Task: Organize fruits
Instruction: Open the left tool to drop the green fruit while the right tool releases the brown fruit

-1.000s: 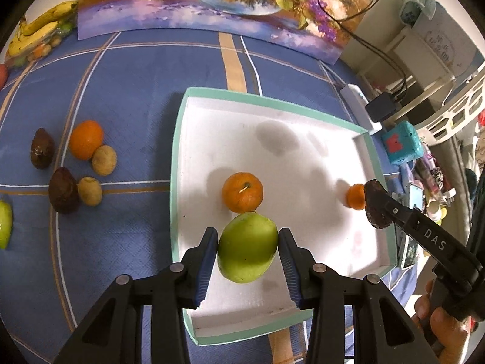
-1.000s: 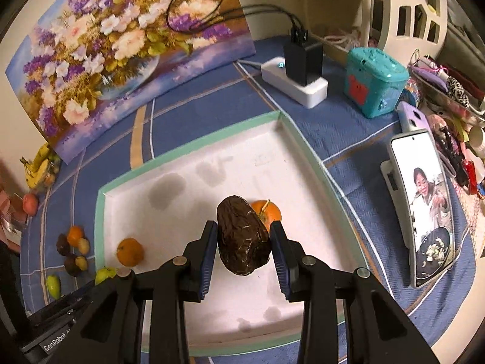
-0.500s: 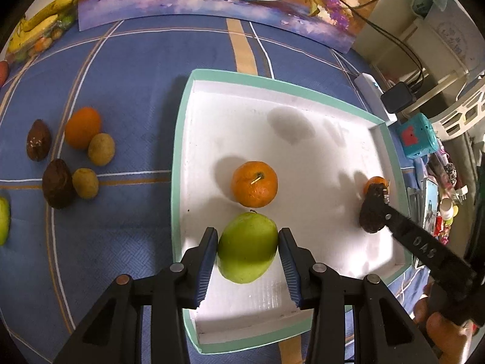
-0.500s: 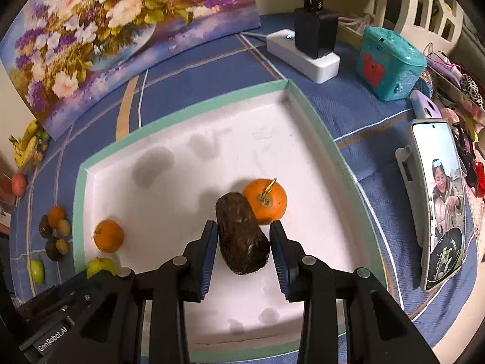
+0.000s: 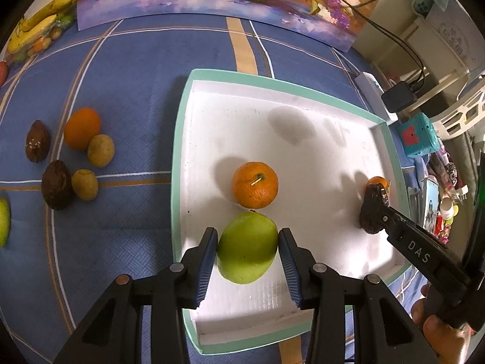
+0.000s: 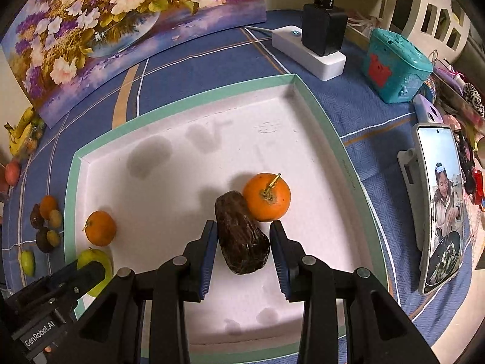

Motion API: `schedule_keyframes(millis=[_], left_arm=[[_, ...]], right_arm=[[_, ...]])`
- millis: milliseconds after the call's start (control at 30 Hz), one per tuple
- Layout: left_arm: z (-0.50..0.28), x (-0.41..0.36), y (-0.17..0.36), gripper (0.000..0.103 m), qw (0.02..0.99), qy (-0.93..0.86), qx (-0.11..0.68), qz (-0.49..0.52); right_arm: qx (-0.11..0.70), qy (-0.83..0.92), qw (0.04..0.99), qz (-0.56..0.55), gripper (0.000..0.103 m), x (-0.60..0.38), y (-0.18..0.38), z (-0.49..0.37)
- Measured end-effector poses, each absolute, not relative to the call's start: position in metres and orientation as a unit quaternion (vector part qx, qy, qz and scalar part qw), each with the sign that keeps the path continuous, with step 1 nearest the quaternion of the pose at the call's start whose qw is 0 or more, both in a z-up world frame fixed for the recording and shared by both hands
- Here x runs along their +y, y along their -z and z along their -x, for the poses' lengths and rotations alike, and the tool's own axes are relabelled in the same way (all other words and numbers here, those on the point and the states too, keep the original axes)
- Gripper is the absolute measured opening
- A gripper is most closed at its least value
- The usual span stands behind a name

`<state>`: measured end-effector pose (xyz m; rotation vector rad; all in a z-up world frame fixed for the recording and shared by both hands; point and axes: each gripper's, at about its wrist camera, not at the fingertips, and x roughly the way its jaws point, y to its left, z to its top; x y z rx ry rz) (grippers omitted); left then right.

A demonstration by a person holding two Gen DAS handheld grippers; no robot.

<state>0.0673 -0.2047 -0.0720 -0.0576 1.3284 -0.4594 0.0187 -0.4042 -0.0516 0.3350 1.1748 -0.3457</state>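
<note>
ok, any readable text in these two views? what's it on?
"DAS": on the right gripper, along its finger.
"GenRobot.AI": on the left gripper, on its body.
Faint marks on the tray floor: too blurred to read.
Red label on the teal box: no legible text.

A lived-in home table

A blue checked tablecloth (image 5: 127, 69), flower painting (image 6: 100, 24), phone (image 6: 439, 206) and power strip (image 6: 306, 51) are seen.

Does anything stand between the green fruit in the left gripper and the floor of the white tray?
Nothing visible does. The green fruit sits between the pads of the left gripper above a bare part of the white tray. The nearest thing, an orange, lies just beyond it, perhaps touching its far end.
</note>
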Motion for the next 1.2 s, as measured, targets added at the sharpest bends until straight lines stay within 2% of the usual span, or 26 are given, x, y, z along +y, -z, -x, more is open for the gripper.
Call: schedule_keyframes(millis=[200,333,767,1200], left_arm=[[-0.068,-0.201,0.070,0.046,0.758,0.214,0.615,0.036],[-0.068,-0.197,0.064,0.050,0.760,0.217,0.611,0.043],[-0.067,-0.177,0.028,0.050,0.784,0.207,0.582,0.058],[-0.084,-0.118,0.019,0.050,0.808,0.130,0.566,0.098]], right_arm=[[0.550,0.162,0.805,-0.154,0.038,-0.402,0.050,-0.020],[0.543,0.165,0.810,-0.151,0.040,-0.405,0.042,-0.017],[0.494,0.172,0.839,-0.151,0.040,-0.405,0.003,-0.003],[0.495,0.163,0.841,-0.149,0.040,-0.402,0.004,-0.004]])
